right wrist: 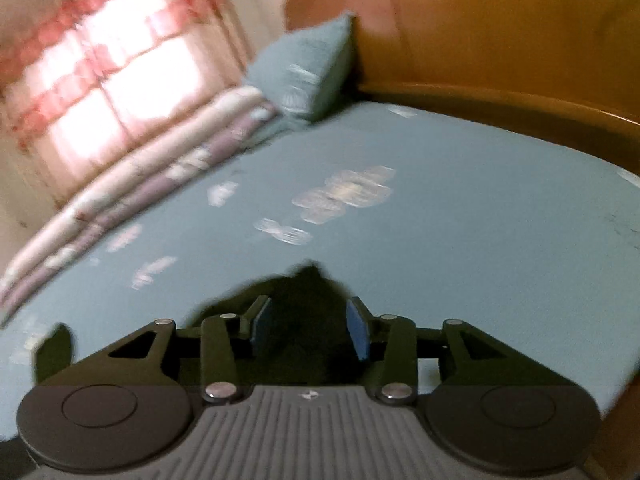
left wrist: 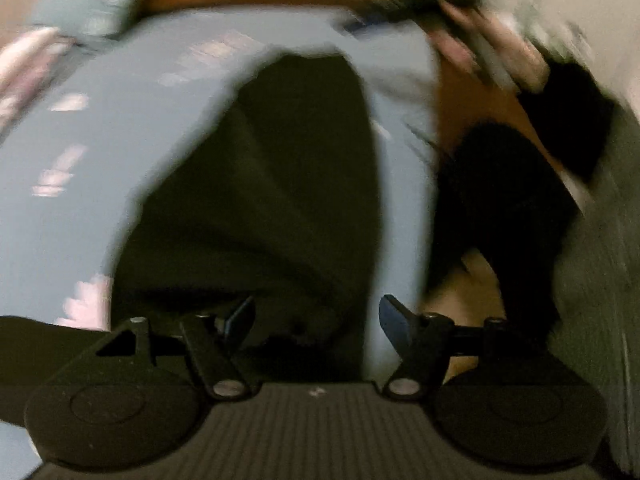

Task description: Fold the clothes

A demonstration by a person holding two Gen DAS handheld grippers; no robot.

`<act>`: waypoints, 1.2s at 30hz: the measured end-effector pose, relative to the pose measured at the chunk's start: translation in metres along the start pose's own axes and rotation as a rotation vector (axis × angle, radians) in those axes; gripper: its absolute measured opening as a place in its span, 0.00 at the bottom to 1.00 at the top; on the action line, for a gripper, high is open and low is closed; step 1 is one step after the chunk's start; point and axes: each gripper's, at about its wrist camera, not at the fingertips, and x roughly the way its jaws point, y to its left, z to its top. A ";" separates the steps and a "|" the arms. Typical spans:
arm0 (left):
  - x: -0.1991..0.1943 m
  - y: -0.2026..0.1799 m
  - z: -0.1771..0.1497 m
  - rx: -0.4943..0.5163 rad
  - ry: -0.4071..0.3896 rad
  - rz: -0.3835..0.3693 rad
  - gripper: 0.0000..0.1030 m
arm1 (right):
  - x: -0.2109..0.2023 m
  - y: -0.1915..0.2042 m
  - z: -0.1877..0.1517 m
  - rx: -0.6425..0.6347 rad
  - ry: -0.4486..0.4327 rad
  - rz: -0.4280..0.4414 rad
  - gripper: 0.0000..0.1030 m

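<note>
A dark garment (left wrist: 272, 184) lies spread on the light blue bed sheet (left wrist: 100, 152) in the blurred left wrist view. My left gripper (left wrist: 316, 316) stands just before its near edge, fingers wide apart, and dark cloth shows in the gap between them. In the right wrist view, a bunch of the same dark garment (right wrist: 308, 312) fills the space between the blue pads (right wrist: 356, 328) of my right gripper (right wrist: 308, 324), which is shut on it above the sheet (right wrist: 460, 220). The remainder of the garment is hidden under that gripper.
A person's hand (left wrist: 492, 52) and dark sleeve (left wrist: 560, 128) blur at the upper right of the left view. A blue pillow (right wrist: 308, 68) and folded striped blanket (right wrist: 152, 184) lie at the bed's far side, by the wooden headboard (right wrist: 500, 32) and a curtained window (right wrist: 108, 76).
</note>
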 end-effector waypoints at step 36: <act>0.148 0.160 0.044 -0.130 -0.211 0.254 0.51 | 0.104 0.105 -0.074 -0.251 0.299 0.356 0.47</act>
